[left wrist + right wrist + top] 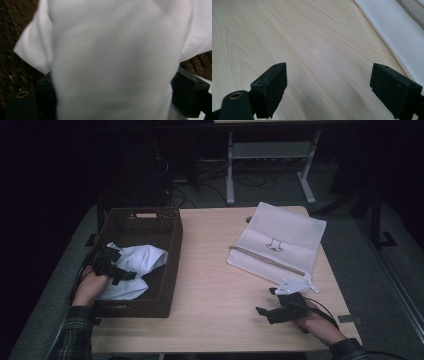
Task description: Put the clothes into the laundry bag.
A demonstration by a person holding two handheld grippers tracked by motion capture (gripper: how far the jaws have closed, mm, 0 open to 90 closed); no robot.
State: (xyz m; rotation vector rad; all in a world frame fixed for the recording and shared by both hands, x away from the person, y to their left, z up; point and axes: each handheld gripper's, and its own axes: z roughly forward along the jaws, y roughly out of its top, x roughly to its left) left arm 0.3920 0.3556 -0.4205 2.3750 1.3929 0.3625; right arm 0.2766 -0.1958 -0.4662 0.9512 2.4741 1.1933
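While left claw (116,266) grips soft crumpled white cloth (137,265), woven basket (172,265).

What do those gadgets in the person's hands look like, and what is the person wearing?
Each hand-held gripper is black and blocky: the left hand-held gripper trails a dark cable, and the right hand-held gripper carries a pale three-cornered plate on top. The square-ended jaws have small screw holes. The sleeves are dark plaid.
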